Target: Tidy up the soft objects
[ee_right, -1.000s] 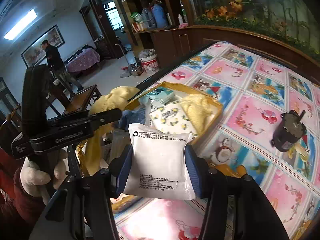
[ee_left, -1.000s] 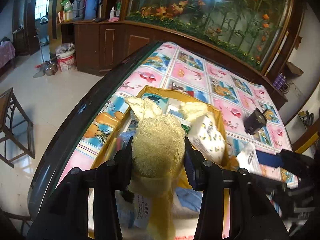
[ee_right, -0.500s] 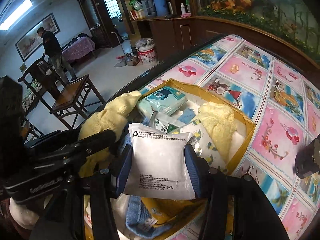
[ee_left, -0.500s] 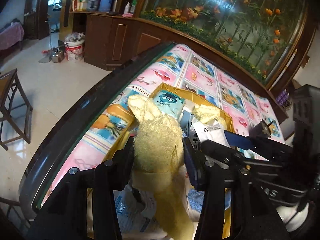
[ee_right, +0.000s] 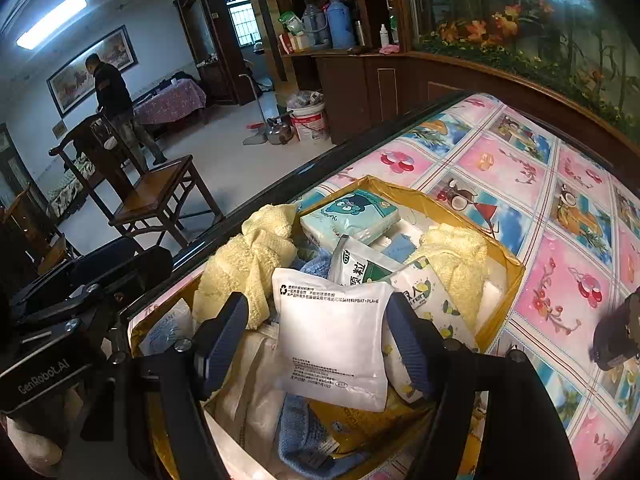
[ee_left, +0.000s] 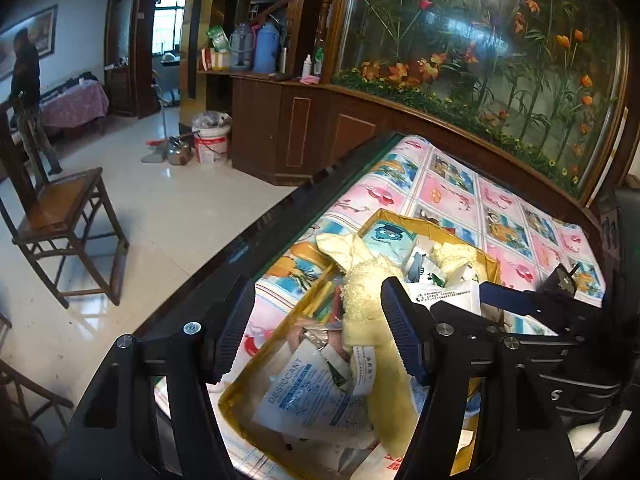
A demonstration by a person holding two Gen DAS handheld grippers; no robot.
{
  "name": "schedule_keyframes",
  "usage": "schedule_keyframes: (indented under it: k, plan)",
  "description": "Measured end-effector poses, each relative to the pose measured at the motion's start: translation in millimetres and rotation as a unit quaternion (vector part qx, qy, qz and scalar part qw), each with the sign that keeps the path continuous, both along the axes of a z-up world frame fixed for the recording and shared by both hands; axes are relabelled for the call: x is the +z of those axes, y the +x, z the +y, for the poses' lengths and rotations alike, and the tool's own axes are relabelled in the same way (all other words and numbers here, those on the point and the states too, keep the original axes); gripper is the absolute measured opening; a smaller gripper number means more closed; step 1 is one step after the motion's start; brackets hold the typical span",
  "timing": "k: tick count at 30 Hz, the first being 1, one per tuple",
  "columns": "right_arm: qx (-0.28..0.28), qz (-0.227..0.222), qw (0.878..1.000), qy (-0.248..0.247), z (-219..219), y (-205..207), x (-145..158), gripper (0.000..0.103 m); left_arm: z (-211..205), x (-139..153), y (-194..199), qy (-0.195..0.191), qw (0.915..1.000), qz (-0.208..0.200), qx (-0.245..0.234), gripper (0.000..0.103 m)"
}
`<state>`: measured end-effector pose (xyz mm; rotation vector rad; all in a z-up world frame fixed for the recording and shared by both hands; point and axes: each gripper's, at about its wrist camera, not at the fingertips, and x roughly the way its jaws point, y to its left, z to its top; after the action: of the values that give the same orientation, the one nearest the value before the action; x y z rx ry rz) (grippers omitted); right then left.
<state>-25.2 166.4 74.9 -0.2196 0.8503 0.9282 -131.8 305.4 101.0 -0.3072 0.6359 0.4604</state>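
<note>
Two soft things have just been let go over one yellow box (ee_right: 502,258). In the right wrist view the white pouch (ee_right: 334,340) printed with small black text lies on top of the heap inside the box, between the pads of the right gripper (ee_right: 320,340); its jaws have just been opening and now stand fairly wide, with a clear gap on the left side of the pouch and the right pad just beside its edge, so nothing is gripped. In the left wrist view the yellow towel (ee_left: 362,300) is draped across the near edge of the box, its far end spilling onto the counter (ee_left: 448,184); it lies toward the right pad of the left gripper (ee_left: 318,332), whose jaws have also just been opening and stand wide apart, clear of the cloth.

Around these, the box is packed: a teal tissue pack (ee_right: 350,218) with a cartoon face at the far end, a green and white sachet (ee_right: 358,264), a lemon-print packet (ee_right: 430,304), a second pale yellow cloth (ee_right: 456,256) against the far right wall, a blue cloth (ee_right: 304,432) at the near end, and a desiccant pouch (ee_left: 304,394) by the near left corner.

The box stands on a counter covered with a cartoon-patterned sheet, and a small dark object (ee_right: 618,340) sits on it to the right, well apart from the box.
</note>
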Motion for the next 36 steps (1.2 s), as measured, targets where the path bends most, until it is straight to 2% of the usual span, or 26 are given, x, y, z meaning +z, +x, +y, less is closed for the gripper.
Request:
schedule_keyframes:
  k: [10,19,22,24,25,28,29,30,31,33,36]
  plan:
    - [-0.023,0.009,0.999,0.036,-35,-14,14,0.073,-25,12,-17,0.035,0.9994,-0.004,-0.001,0.066]
    - [-0.048,0.029,0.997,0.057,-78,-23,4,0.073,-51,25,-28,0.062,0.998,-0.011,-0.003,0.066]
    - [-0.064,0.042,0.995,0.069,-95,-24,-1,0.073,-63,30,-32,0.085,0.9961,-0.02,0.005,0.066]
    - [-0.074,0.052,0.993,0.08,-106,-24,-5,0.073,-74,36,-38,0.114,0.9929,-0.032,0.016,0.066]
    - [-0.078,0.057,0.992,0.085,-112,-25,-7,0.073,-81,39,-41,0.134,0.9898,-0.042,0.026,0.068]
    - [-0.091,0.07,0.988,0.102,-126,-27,-11,0.073,-102,51,-56,0.19,0.9769,-0.083,0.053,0.087]
    - [-0.094,0.072,0.987,0.107,-130,-27,-12,0.073,-109,56,-64,0.203,0.9717,-0.106,0.056,0.09]
    - [-0.097,0.074,0.986,0.111,-134,-28,-13,0.073,-116,59,-70,0.209,0.9679,-0.13,0.052,0.092]
    - [-0.1,0.076,0.985,0.116,-137,-29,-13,0.073,-119,62,-75,0.209,0.966,-0.146,0.043,0.101]
    - [-0.103,0.074,0.984,0.126,-142,-33,-13,0.073,-126,63,-78,0.203,0.9643,-0.169,0.013,0.103]
    - [-0.103,0.066,0.984,0.133,-146,-40,-11,0.074,-132,61,-55,0.198,0.9721,-0.122,-0.033,0.103]
